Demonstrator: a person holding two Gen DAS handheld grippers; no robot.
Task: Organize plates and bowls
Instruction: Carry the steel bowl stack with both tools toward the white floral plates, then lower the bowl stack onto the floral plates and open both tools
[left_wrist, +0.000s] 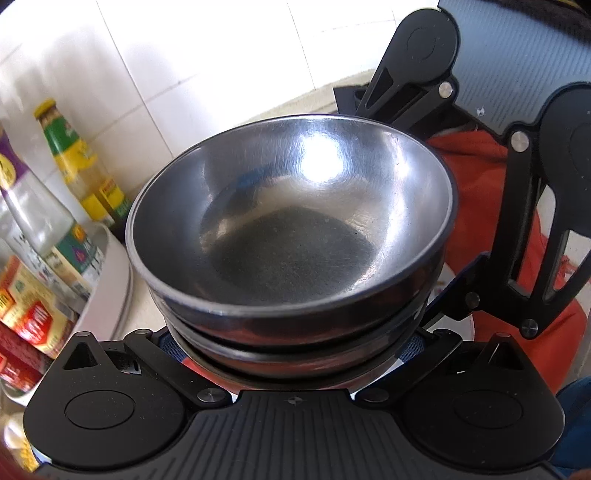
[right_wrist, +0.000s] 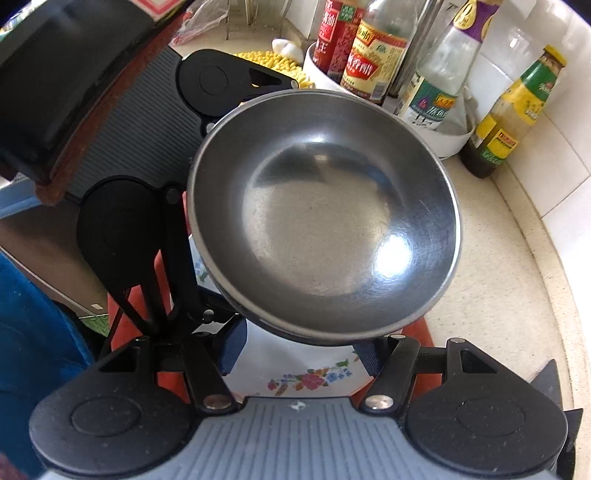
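A stack of steel bowls (left_wrist: 291, 236) fills the left wrist view. My left gripper (left_wrist: 291, 354) is shut on the stack, its blue pads against the lower bowls' sides. In the right wrist view the same bowls (right_wrist: 321, 221) sit tilted above a white floral plate (right_wrist: 295, 373) on a red cloth (right_wrist: 125, 321). My right gripper (right_wrist: 299, 354) is open, its pads (right_wrist: 231, 347) spread beside the stack's base above the plate. The right gripper also shows in the left wrist view (left_wrist: 454, 284) at the right of the bowls.
Sauce bottles (right_wrist: 436, 85) stand in a white tub (right_wrist: 454, 140) by the tiled wall, with another bottle (right_wrist: 513, 110) on the beige counter (right_wrist: 498, 295). Yellow corn (right_wrist: 273, 61) lies behind. The bottles show at left in the left wrist view (left_wrist: 70, 155).
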